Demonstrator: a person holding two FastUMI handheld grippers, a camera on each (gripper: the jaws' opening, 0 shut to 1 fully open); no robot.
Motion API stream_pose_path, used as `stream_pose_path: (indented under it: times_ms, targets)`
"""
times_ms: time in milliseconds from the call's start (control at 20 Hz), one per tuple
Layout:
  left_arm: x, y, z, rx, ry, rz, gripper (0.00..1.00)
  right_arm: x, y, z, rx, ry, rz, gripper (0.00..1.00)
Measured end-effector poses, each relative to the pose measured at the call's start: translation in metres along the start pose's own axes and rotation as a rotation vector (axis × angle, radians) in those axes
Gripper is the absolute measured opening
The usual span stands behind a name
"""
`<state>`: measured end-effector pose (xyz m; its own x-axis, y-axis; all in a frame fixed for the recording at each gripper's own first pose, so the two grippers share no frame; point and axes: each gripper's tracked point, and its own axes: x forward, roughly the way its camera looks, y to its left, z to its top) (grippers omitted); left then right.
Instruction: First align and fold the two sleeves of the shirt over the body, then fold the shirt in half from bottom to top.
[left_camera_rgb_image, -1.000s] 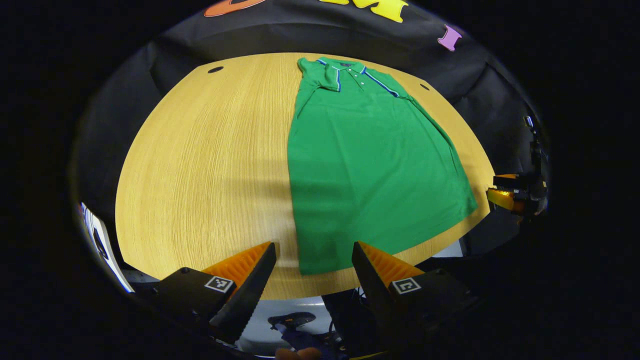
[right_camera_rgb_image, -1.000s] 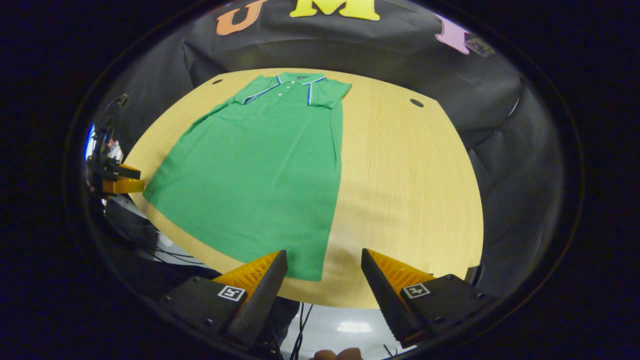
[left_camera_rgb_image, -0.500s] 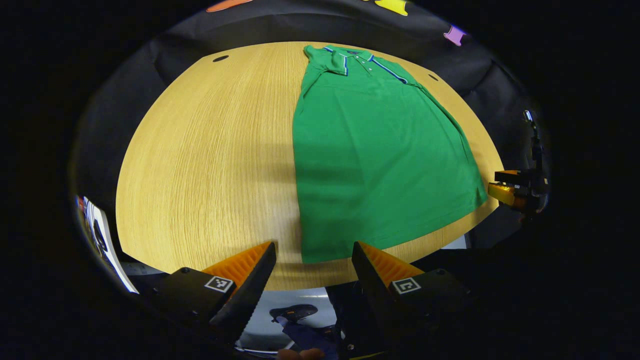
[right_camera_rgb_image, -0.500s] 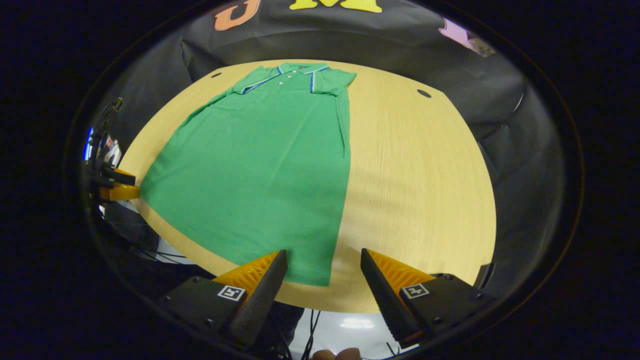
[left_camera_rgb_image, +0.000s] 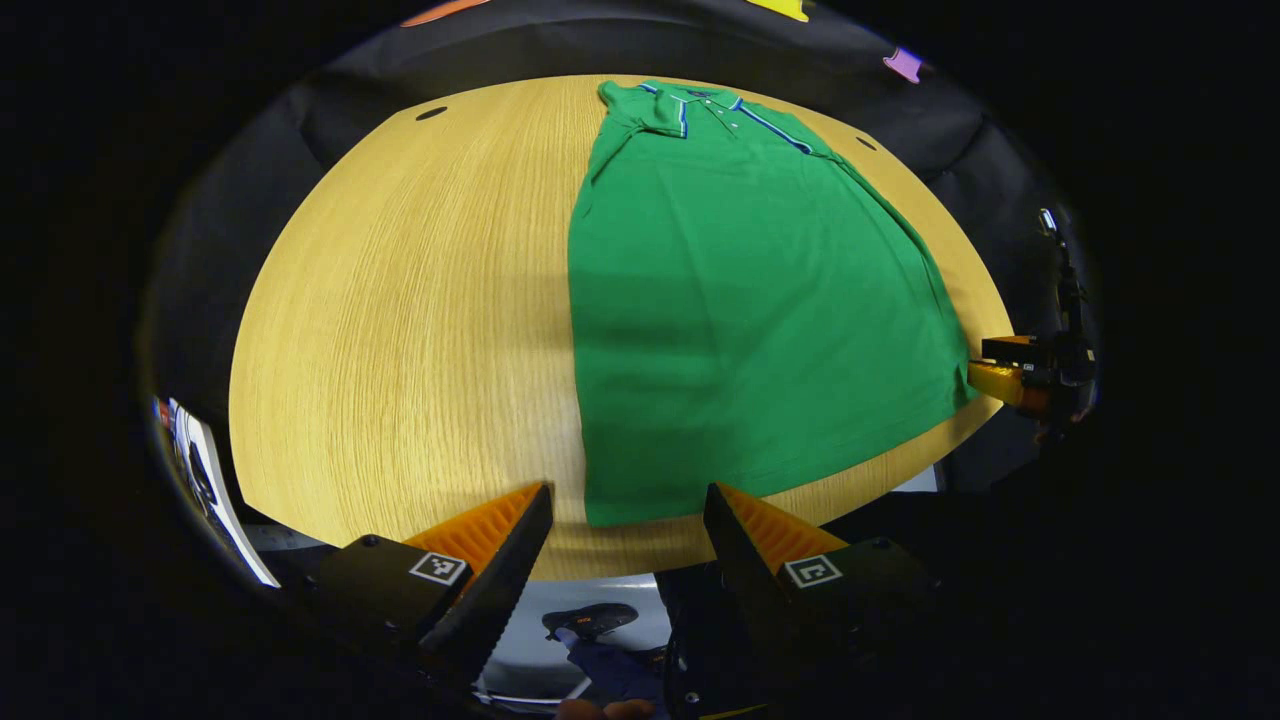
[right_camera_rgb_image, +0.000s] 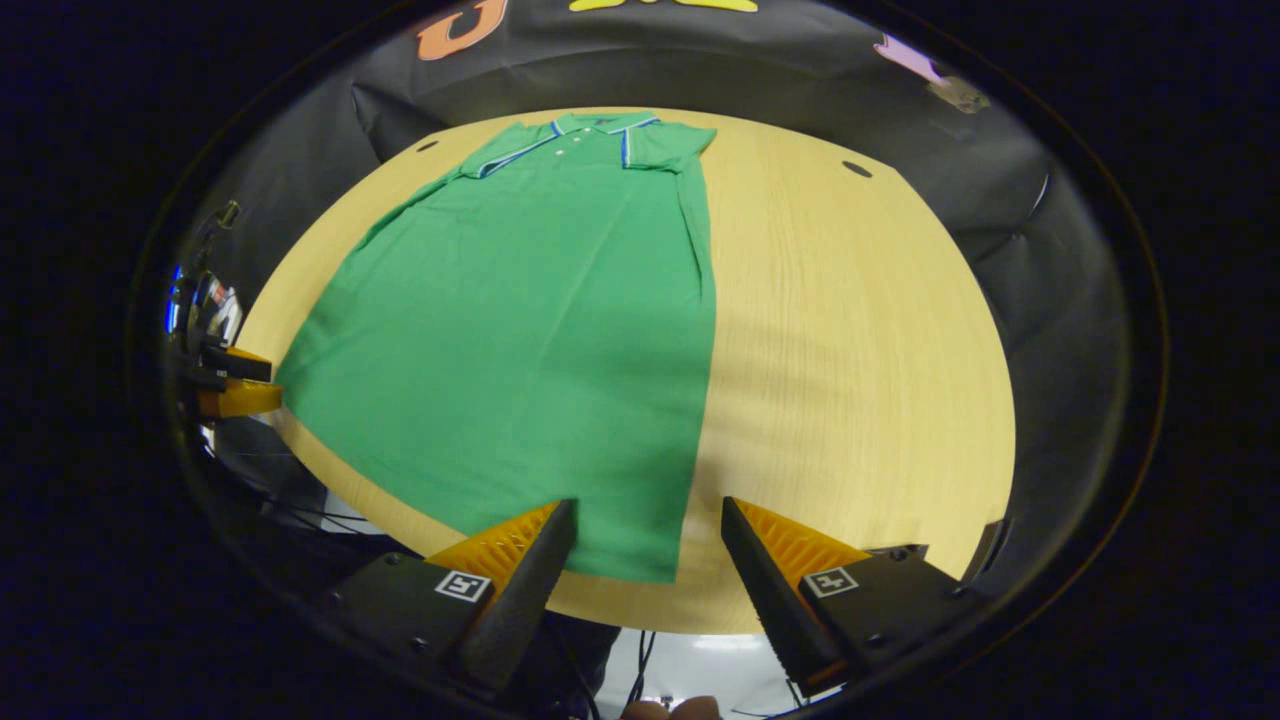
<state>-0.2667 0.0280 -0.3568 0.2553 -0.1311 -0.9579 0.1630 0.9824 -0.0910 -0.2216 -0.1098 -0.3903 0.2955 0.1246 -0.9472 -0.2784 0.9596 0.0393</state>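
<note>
Hovering released at 6 o'clock, each hand-held gripper (left_camera_rgb_image: 627, 510) (right_camera_rgb_image: 648, 520) is risking bunching the green shirt's (left_camera_rgb_image: 740, 290) hem corner on the counter (left_camera_rgb_image: 400, 300), skewing the fold.

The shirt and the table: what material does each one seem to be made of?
Shirt: probably a soft knit fabric, matte green; it lies limp and flat, with striped trim at the collar. Table: light wood or wood-look laminate, with fine straight grain lines and a smooth, slightly glossy surface.

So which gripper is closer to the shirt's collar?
Neither, really. The left gripper sits open at the hem's left corner, the right gripper open at its right corner. The collar lies at the green shirt's far end, about equally far from both.
</note>
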Motion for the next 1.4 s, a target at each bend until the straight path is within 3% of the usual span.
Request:
stream_pose_path:
  times_ms: [300,400,500,550,650,700,750,850,950,1000,1050,1100,1150,1250,1400]
  targets:
    - [0.024,-0.008,0.019,-0.011,0.010,0.008,0.99,0.004,0.008,-0.009,-0.015,0.012,-0.006,0.92]
    - [0.024,-0.008,0.017,-0.009,0.008,0.014,0.99,0.006,0.008,-0.010,-0.008,0.013,-0.005,0.97]
    - [0.026,-0.004,0.014,-0.004,0.019,0.054,0.99,0.005,0.009,-0.010,0.012,0.017,-0.002,0.92]
    - [0.027,-0.005,0.015,0.007,0.020,0.072,0.98,0.006,0.009,-0.009,0.008,0.017,-0.004,0.96]
    - [0.025,-0.006,0.013,-0.011,0.027,0.080,0.96,0.006,0.015,-0.009,-0.012,0.019,0.006,0.87]
    - [0.024,-0.006,0.011,-0.018,0.026,0.081,0.94,0.006,0.019,-0.009,-0.026,0.019,0.011,0.71]
    - [0.023,-0.005,0.013,-0.022,0.026,0.080,0.92,0.007,0.024,-0.008,-0.040,0.020,0.018,0.65]
    - [0.023,-0.004,0.013,-0.031,0.027,0.077,0.80,0.007,0.032,-0.009,-0.064,0.022,0.031,0.35]
    - [0.020,-0.001,0.011,-0.057,0.024,0.070,0.56,0.006,0.034,-0.008,-0.086,0.031,0.027,0.12]
    - [0.019,0.003,0.011,-0.073,0.023,0.073,0.35,0.007,0.034,-0.009,-0.079,0.040,0.033,0.10]
    - [0.017,0.006,0.009,-0.094,0.022,0.060,0.29,0.006,0.034,-0.009,-0.049,0.047,0.054,0.10]
    - [0.017,0.004,0.009,-0.132,0.021,0.027,0.14,0.005,0.035,-0.009,-0.005,0.057,0.077,0.09]
    - [0.014,0.000,0.008,-0.180,0.025,-0.015,0.07,0.005,0.033,-0.008,0.040,0.063,0.091,0.10]
    - [0.014,-0.002,0.008,-0.229,0.025,-0.047,0.04,0.004,0.023,-0.006,0.099,0.057,0.089,0.06]
    - [0.011,-0.007,0.011,-0.205,0.026,-0.062,0.04,0.003,0.016,-0.005,0.171,0.063,0.084,0.00]
